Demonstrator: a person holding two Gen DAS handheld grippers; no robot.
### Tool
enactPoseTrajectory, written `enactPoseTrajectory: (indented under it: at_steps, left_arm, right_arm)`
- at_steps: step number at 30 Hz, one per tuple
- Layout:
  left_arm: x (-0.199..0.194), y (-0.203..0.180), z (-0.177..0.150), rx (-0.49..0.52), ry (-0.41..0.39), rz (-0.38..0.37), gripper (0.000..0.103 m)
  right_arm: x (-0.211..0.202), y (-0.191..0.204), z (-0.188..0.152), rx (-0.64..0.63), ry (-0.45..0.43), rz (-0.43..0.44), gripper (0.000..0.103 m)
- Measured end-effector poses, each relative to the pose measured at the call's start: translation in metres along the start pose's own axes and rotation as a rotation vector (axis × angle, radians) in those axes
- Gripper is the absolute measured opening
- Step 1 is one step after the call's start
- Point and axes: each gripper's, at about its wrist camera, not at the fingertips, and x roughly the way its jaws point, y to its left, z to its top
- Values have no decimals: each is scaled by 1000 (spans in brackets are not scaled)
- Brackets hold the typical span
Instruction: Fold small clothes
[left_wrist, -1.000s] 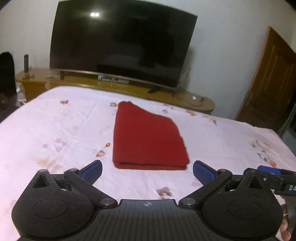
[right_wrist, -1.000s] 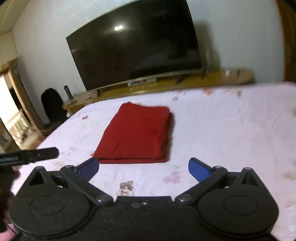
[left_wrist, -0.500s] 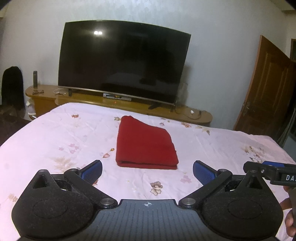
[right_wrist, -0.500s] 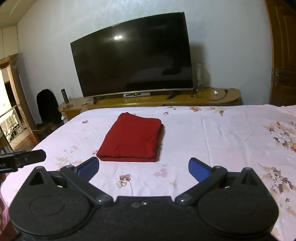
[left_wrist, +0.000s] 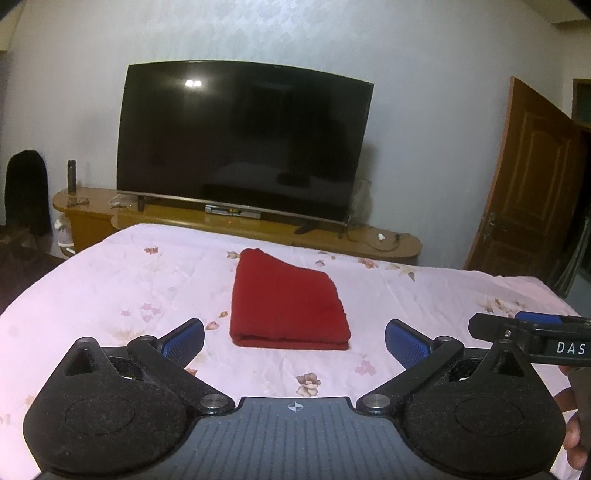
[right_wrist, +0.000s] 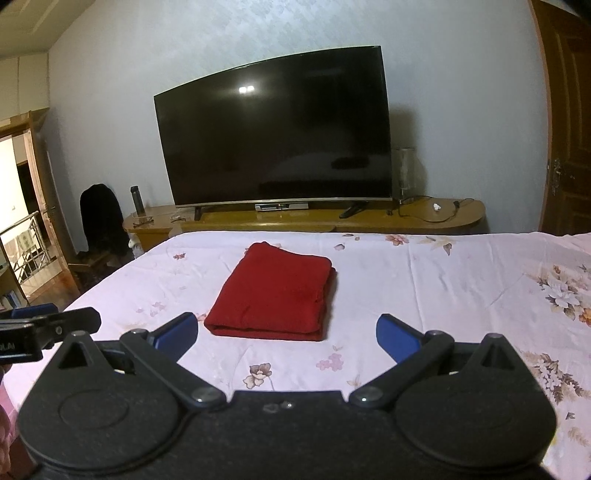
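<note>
Nearest the left wrist camera, the left gripper (left_wrist: 294, 341) stands with its 2 blue-padded fingers (left_wrist: 184, 340) spread wide, holding nothing. At the right edge of that view the tip of the right gripper (left_wrist: 532, 326) pokes in, with part of a hand (left_wrist: 576, 435) below it. In the right wrist view, the right gripper (right_wrist: 287, 334) is likewise spread wide and holds nothing, its 2 blue fingers (right_wrist: 397, 341) apart above the sheet.

Both tools hang over a bed (left_wrist: 110, 288) covered in a pale pink floral sheet. Just beyond the fingertips, touching neither tool, lies the red garment (left_wrist: 286, 306), folded into a neat rectangle with its folded edge toward the cameras; in the right wrist view it (right_wrist: 273, 295) sits slightly left of centre, flat on the sheet.

Past the foot of the bed runs a long wooden TV stand (right_wrist: 369, 216), carrying a dark bottle (right_wrist: 137, 200) at its left end and a cable at its right. A large curved television (right_wrist: 275, 133), switched off, stands on it against the pale wall. A brown wooden door (left_wrist: 532, 192) stands at the right, and a dark chair (right_wrist: 101, 218) sits to the left.
</note>
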Motion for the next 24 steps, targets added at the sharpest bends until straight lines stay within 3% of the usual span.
enactPoseTrajectory:
  at_steps: [24]
  left_arm:
    - [7, -9, 3, 24, -1, -13, 103]
  right_arm:
    - [0, 0, 2, -5, -4, -13, 102]
